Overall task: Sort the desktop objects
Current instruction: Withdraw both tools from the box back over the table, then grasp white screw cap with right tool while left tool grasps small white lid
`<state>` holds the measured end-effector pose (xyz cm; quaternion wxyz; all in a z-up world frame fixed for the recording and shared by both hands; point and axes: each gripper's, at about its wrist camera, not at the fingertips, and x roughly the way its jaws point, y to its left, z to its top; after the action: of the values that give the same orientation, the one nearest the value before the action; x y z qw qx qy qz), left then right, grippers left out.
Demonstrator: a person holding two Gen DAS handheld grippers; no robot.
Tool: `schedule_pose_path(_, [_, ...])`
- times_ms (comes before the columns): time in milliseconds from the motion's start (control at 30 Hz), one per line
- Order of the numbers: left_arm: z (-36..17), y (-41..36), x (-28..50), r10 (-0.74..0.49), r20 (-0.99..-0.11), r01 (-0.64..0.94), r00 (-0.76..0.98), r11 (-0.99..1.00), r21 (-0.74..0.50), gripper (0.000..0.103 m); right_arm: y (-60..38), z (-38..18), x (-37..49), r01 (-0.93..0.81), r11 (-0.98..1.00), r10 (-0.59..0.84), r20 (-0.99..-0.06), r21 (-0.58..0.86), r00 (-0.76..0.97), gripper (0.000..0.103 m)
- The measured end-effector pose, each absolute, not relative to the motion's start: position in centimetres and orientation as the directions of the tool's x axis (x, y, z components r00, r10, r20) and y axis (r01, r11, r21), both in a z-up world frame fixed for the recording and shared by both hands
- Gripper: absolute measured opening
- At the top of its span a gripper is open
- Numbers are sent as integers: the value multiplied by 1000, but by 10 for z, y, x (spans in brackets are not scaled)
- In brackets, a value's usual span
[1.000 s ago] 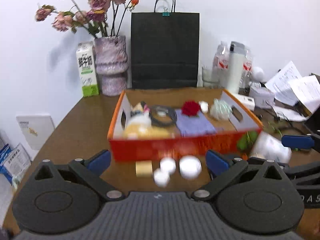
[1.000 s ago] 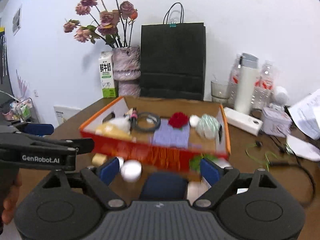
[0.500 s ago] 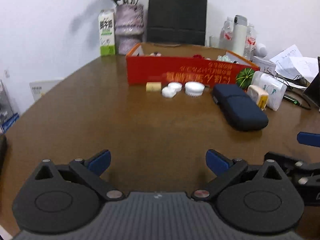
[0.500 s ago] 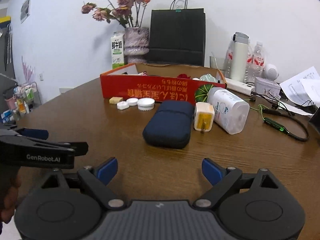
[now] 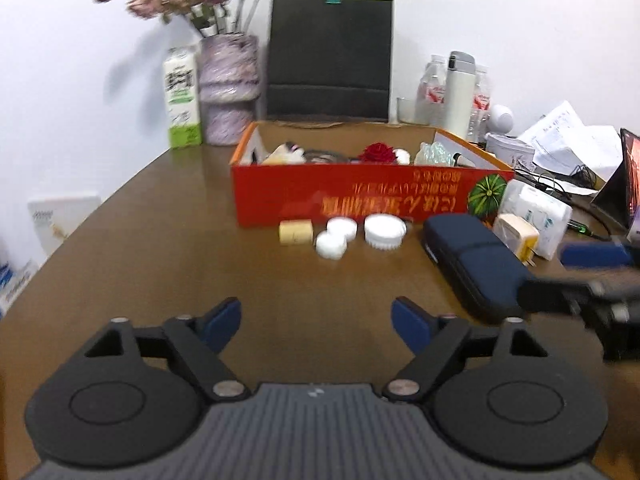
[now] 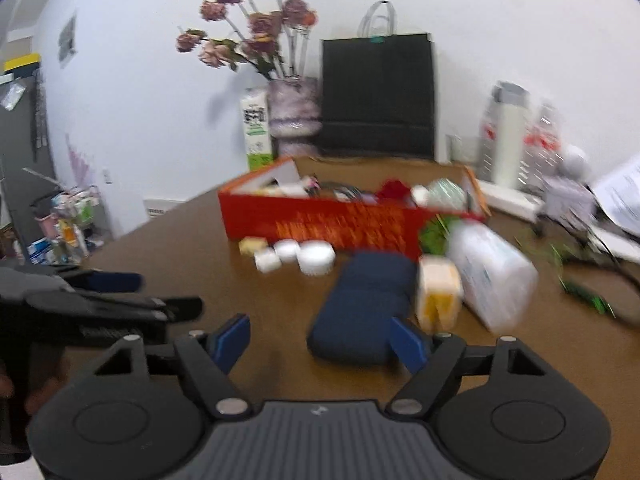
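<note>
An orange-red box (image 5: pixel 360 196) (image 6: pixel 340 220) with several items inside stands mid-table. In front of it lie a small yellow block (image 5: pixel 295 232), three white round lids (image 5: pixel 360 232) (image 6: pixel 298 254), a navy pouch (image 5: pixel 472 266) (image 6: pixel 364 304), a cream charger (image 5: pixel 516 236) (image 6: pixel 438 292) and a white wipes pack (image 5: pixel 538 214) (image 6: pixel 492 276). My left gripper (image 5: pixel 316 320) is open and empty, short of the lids. My right gripper (image 6: pixel 326 338) is open and empty, its right finger just before the pouch.
Behind the box stand a black paper bag (image 5: pixel 330 56), a vase of dried roses (image 5: pixel 230 88), a milk carton (image 5: pixel 182 98), bottles and a flask (image 5: pixel 458 92). Papers, cables and a laptop (image 5: pixel 624 184) crowd the right side.
Both grippers pulled far back from the box, then moved forward again toward the objects. Both stayed open and empty.
</note>
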<state>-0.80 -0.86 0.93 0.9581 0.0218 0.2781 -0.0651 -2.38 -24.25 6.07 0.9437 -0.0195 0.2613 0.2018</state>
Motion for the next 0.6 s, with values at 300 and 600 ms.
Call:
schedule_pose_path(300, [-5, -25, 76, -173, -610, 212, 774, 977, -8, 52, -186, 55, 118, -456, 888, 386, -633, 58, 671, 52])
schedule_pose_path(600, [-13, -27, 100, -151, -622, 176, 768, 984, -22, 45, -186, 37, 141, -449, 883, 416, -673, 137, 612, 38])
